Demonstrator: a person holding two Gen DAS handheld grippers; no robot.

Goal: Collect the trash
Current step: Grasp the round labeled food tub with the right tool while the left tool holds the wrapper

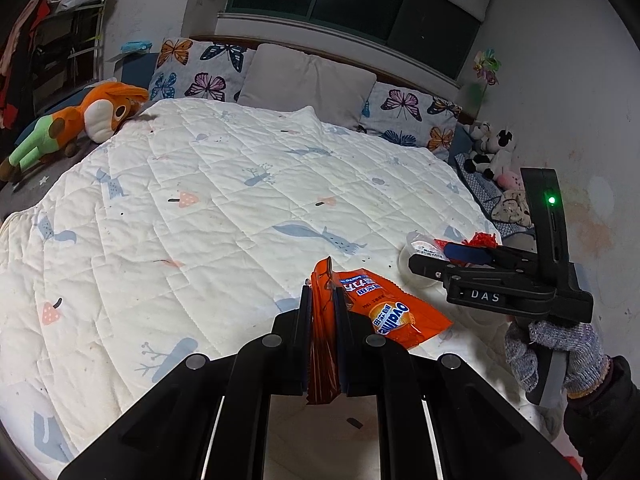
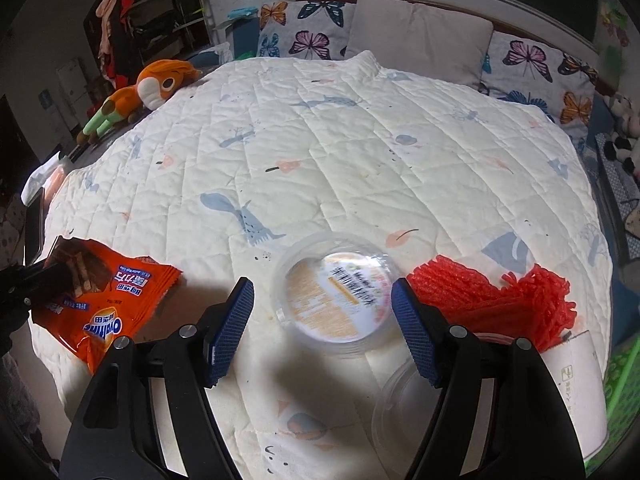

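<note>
My left gripper (image 1: 323,300) is shut on an orange Ovaltine wrapper (image 1: 384,312), held just above the quilt; it also shows in the right wrist view (image 2: 108,300). My right gripper (image 2: 322,320) is open, its blue pads on either side of a clear plastic cup with a printed lid (image 2: 334,292) lying on the quilt. In the left wrist view the right gripper (image 1: 448,260) hovers over that cup (image 1: 416,248). A red mesh net (image 2: 500,300) lies just right of the cup. A second clear cup (image 2: 404,408) and a white paper cup (image 2: 576,384) lie near my right fingers.
A white quilted bedspread (image 1: 200,208) covers the bed. Butterfly pillows (image 1: 200,72) and a grey pillow (image 1: 308,80) line the headboard. An orange plush toy (image 1: 80,120) lies at the far left edge, small plush toys (image 1: 492,152) at the far right by the wall.
</note>
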